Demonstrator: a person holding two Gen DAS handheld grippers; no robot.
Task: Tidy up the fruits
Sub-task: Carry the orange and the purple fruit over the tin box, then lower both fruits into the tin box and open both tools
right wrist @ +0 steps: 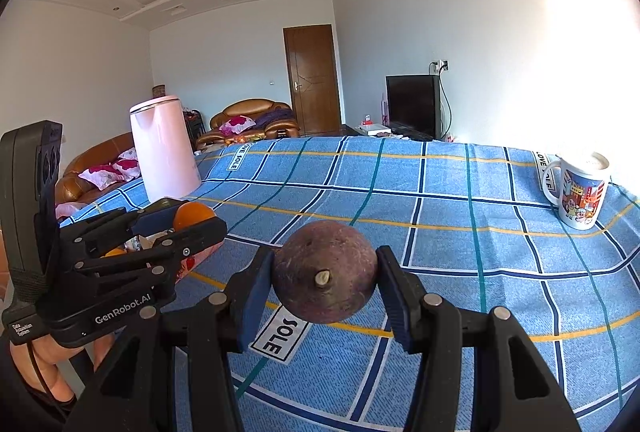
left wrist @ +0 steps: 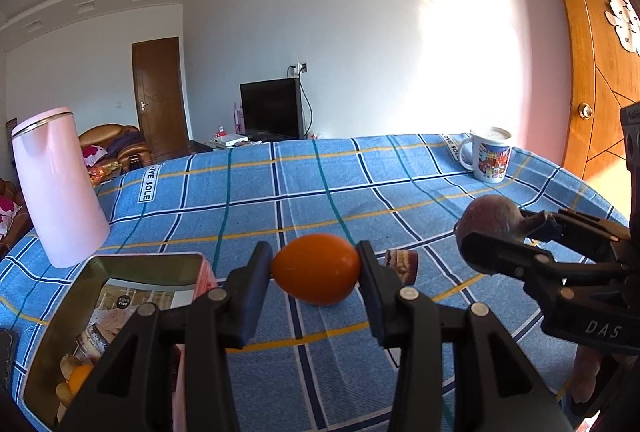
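Two fruits are up off the surface (left wrist: 320,176), one in each of my hand-held grippers. I see the orange fruit (left wrist: 316,269) pinched between the two pads of the left hand-held gripper (left wrist: 316,272), lifted clear of the blue checked cloth (right wrist: 440,216) that covers the surface. It hangs just right of the pink tin (left wrist: 120,308), which sits open at the near left with a few small yellow and orange pieces in its corner. Right of the tin, past the orange fruit, a small layered brown slice (left wrist: 402,264) lies on the cloth.

Further right of the tin, the right hand-held gripper (right wrist: 326,278) is clamped on the dark purple round fruit (right wrist: 325,272), its stub of a stem facing my right camera. This fruit is also held in the air, above the cloth's "SOLE" label. From the left camera I see the two hand-held grippers side by side, near each other but not touching. A person's fingers (right wrist: 44,356) grip the left tool's handle.

Behind the tin stands the pink kettle (left wrist: 56,188), upright and close to it. Well apart from the tin, at the far right edge of the surface, a printed white mug (left wrist: 490,160) stands upright in bright sun.
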